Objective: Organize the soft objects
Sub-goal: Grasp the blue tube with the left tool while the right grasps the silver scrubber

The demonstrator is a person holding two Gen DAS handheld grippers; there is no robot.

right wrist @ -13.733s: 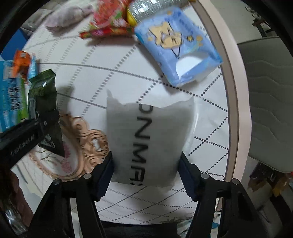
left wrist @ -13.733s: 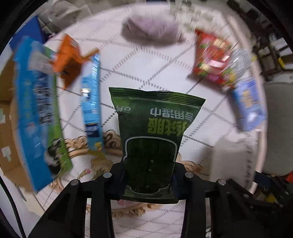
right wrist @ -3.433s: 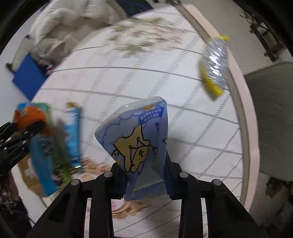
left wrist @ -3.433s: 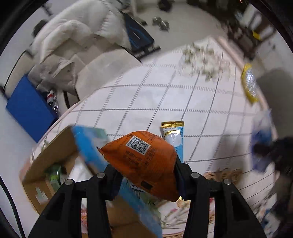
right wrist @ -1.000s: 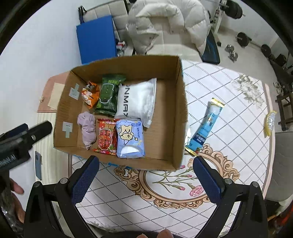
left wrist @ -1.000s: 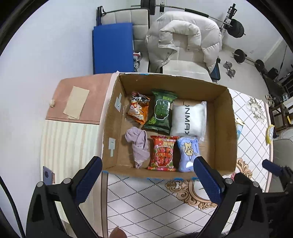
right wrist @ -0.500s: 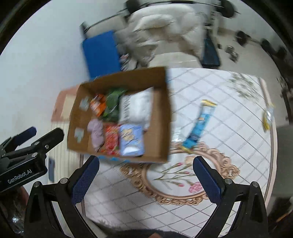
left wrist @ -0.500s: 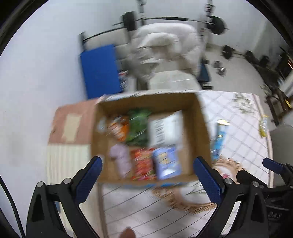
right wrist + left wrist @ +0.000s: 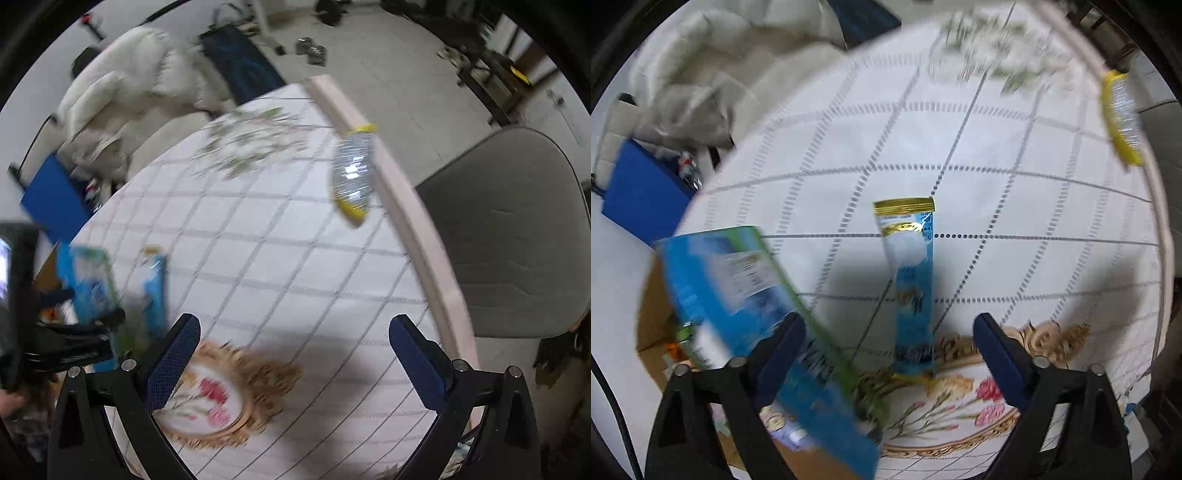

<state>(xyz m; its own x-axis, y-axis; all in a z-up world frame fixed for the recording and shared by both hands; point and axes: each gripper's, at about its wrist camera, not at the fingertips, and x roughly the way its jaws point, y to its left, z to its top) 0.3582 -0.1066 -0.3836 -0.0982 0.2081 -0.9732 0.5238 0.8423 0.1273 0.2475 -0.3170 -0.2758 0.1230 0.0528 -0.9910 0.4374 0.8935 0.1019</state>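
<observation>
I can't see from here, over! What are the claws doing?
Both claws open, empty. Left claw lined up on blue stick pack. Right claw facing silver packet at table edge. Box flap beside left claw.

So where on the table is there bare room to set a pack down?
Bare cloth lies between the blue stick pack and the silver-yellow packet at the far right rim, and ahead of the right gripper. It is crowded on the left, by the box flap.
</observation>
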